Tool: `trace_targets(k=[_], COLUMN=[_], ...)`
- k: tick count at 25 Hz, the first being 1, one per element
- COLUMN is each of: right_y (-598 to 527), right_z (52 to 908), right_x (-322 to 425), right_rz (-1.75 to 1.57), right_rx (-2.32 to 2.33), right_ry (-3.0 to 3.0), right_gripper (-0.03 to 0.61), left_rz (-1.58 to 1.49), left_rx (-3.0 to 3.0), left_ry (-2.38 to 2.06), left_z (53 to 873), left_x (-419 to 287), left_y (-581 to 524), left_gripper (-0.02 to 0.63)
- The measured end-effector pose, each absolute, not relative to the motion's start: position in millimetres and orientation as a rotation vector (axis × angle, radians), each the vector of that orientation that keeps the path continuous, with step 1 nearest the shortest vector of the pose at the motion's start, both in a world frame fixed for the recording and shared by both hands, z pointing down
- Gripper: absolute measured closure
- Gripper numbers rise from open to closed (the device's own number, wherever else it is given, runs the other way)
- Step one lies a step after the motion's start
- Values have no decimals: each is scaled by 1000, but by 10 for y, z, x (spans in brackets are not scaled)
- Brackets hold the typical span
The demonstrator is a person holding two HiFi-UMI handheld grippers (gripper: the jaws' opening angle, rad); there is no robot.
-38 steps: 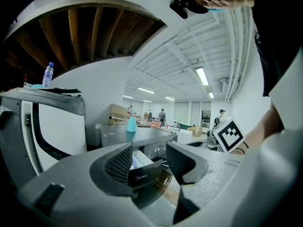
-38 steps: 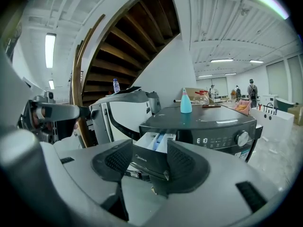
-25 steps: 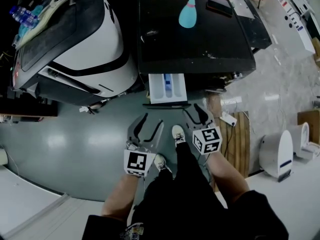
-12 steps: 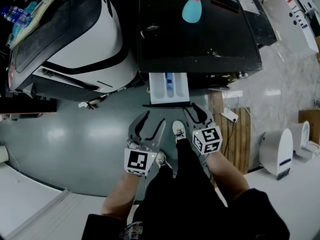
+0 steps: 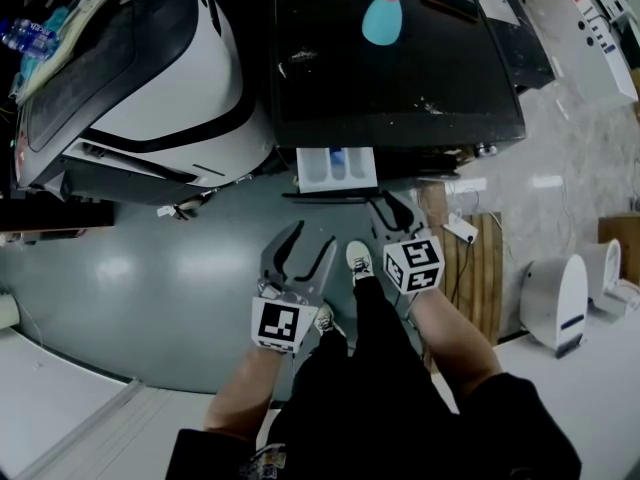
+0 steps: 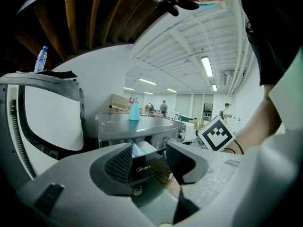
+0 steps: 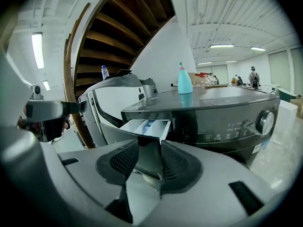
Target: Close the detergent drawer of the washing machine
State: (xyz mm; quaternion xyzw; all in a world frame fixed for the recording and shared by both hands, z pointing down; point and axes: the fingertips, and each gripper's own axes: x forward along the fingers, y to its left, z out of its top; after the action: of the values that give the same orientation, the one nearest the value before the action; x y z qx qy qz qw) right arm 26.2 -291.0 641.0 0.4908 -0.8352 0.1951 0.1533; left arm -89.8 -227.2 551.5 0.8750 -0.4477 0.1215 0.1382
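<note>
Both are empty: the left gripper stands apart, the right gripper is closing. Just ahead, the white plastic detergent drawer sticks out; a push on one corner could jam it.

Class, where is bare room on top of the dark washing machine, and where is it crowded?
Bare: the front and middle of the washing machine top, behind the open drawer. Crowded: the back edge, by the teal bottle and flat black item.
</note>
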Motion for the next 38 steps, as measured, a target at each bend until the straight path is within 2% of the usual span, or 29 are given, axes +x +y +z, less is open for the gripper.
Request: trace_targets(k=[38], right_y=[-3729], right_z=[6445], right_x=[273], right_rz=[609], right_rx=[1639], right_ry=[-2254], right_gripper=[428], left_rz=[332], left_rx=[2516], left_ry=[-1301], left_z=[5528], left_x=[-857], left_y=[-2541], left_gripper=[408])
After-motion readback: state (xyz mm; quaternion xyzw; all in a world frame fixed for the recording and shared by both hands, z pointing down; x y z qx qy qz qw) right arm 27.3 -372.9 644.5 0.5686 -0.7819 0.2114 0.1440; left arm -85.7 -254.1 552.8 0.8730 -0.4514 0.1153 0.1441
